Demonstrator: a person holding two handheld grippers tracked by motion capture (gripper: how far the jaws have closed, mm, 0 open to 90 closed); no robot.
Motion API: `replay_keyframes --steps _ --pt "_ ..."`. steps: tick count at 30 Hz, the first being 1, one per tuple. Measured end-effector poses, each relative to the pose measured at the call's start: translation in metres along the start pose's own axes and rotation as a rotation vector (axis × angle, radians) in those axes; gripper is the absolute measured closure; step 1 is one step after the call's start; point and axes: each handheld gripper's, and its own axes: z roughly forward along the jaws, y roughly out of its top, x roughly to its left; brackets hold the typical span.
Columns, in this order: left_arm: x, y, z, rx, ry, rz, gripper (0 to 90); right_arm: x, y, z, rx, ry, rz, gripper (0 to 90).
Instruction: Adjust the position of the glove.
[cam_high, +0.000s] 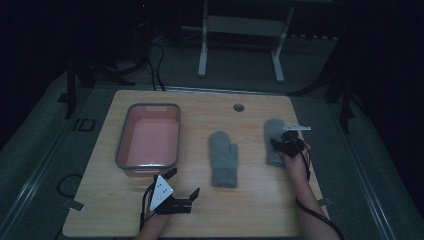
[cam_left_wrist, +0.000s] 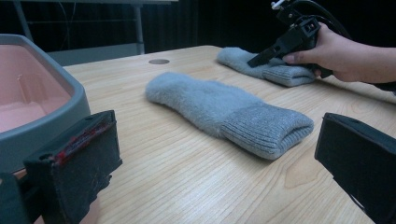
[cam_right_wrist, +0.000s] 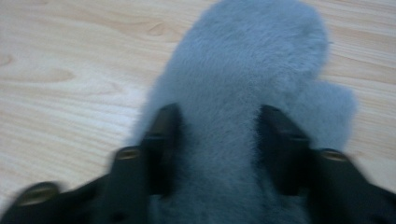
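Right gripper view looks down its own jaws onto a grey mitten (cam_right_wrist: 247, 93): the two black jaws straddle the fuzzy body, sunk into the pile on both sides, with the mitten's rounded tip toward the top of the frame and its thumb at the right. Whether the pads truly pinch it or just rest in the fluff, I cannot tell. In the high view the right claw (cam_high: 281, 142) sits at the right of the table (cam_high: 250, 210), on the lower half of that mitten (cam_high: 274, 132), the hand coming up from the lower right corner. The left gripper view shows the same hand and right claw (cam_left_wrist: 261, 58) at the upper right, its tip down on the far mitten (cam_left_wrist: 271, 70).

A second grey mitten (cam_high: 223, 159) lies flat at the table's middle, cuff toward the bottom; it fills the centre of the left gripper view (cam_left_wrist: 224, 109), touched by nothing.

The left claw (cam_high: 185, 185) rests low at the bottom left of the high view, jaws spread wide with nothing between them. Just above it stands a pink tub (cam_high: 120, 145) with a grey rim.
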Motion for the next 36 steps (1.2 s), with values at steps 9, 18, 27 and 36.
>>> replay_keyframes --steps 9,18,27,36 --pt "0.001 0.0 0.0 -0.001 0.0 -0.005 0.4 0.002 0.004 -0.015 -0.014 0.021 0.007 80.0" --pt "0.0 0.0 0.0 0.001 0.002 -0.004 0.4 0.013 0.001 -0.072 -0.091 0.074 -0.059 80.0" --pt "0.0 0.0 0.0 0.001 0.002 -0.003 0.4 0.034 -0.023 -0.109 -0.093 0.102 -0.128 79.4" --pt "0.0 0.0 0.0 0.001 0.002 -0.003 0.4 0.026 -0.049 -0.081 -0.02 0.096 -0.125 75.7"
